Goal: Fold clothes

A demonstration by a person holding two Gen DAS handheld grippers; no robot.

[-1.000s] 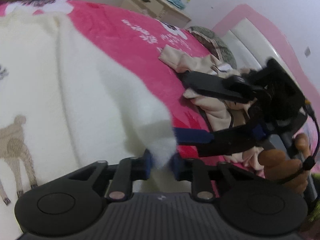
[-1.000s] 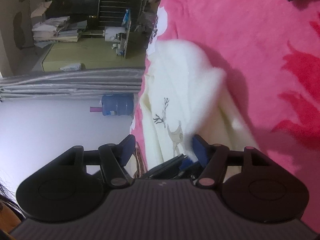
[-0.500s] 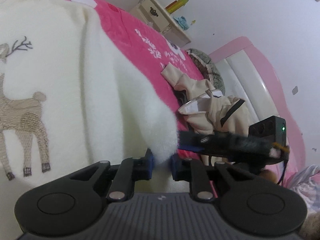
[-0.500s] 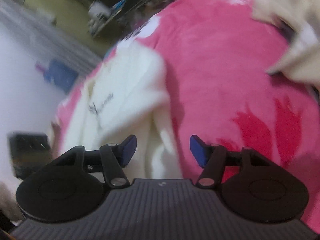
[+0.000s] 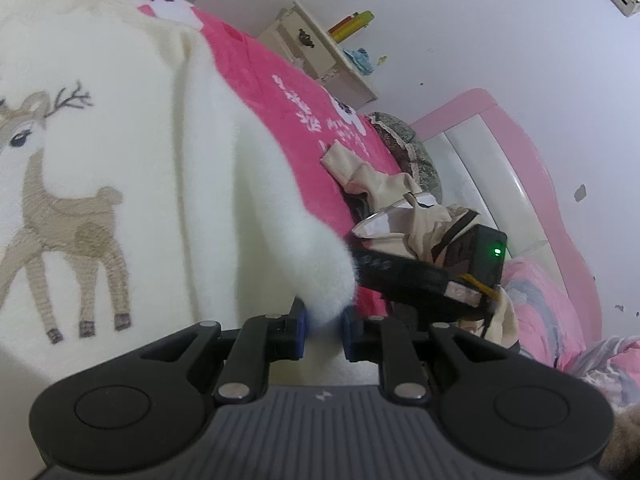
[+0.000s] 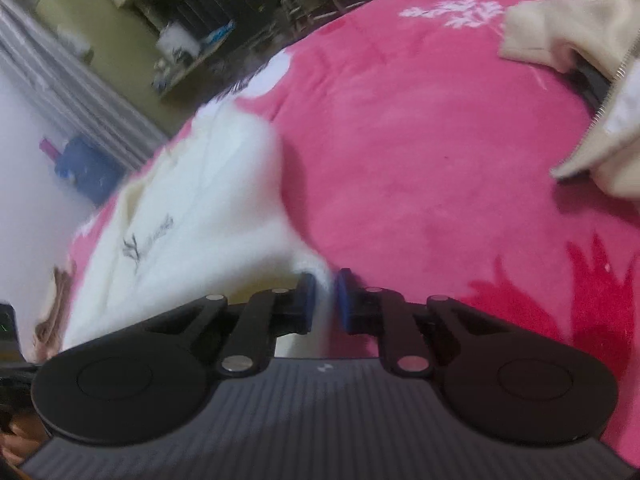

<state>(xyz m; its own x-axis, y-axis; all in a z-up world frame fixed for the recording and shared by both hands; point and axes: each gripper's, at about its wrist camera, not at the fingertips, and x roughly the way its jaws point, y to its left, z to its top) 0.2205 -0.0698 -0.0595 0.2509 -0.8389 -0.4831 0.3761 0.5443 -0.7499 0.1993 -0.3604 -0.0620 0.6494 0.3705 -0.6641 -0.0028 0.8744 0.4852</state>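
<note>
Left gripper [image 5: 323,328], black with blue pads: jaws clamped on a corner of the fluffy cream-white sweater with an embroidered tan reindeer [image 5: 120,168].

Right gripper [image 6: 323,300], same build: blue pads drawn close on a white fleecy edge of the same sweater; the frame is blurred there, but fabric sits between them. In the left wrist view the right gripper's black body [image 5: 404,280] with a lit green lamp lies just beyond the held corner.

Sweater, position: spread on the hot-pink plush blanket [image 6: 420,152], near end lifted at the two pinched points. Long axis runs away from both grippers toward the far edge of the bed. In the left wrist view the reindeer stands with hooves toward the camera and antlers away.

Writing: white characters and floral prints on the blanket [image 5: 320,116], not legible. A dark motif on the sweater in the right wrist view, blurred, unreadable.

Beyond the sweater: a crumpled beige zip garment with white lining [image 5: 384,188], lying on the blanket apart from the sweater.

Further off: a grey patterned pillow [image 5: 412,152], a pink-and-white padded headboard [image 5: 500,160], a cream bedside cabinet with a drawer [image 5: 316,52] against a white wall.
</note>
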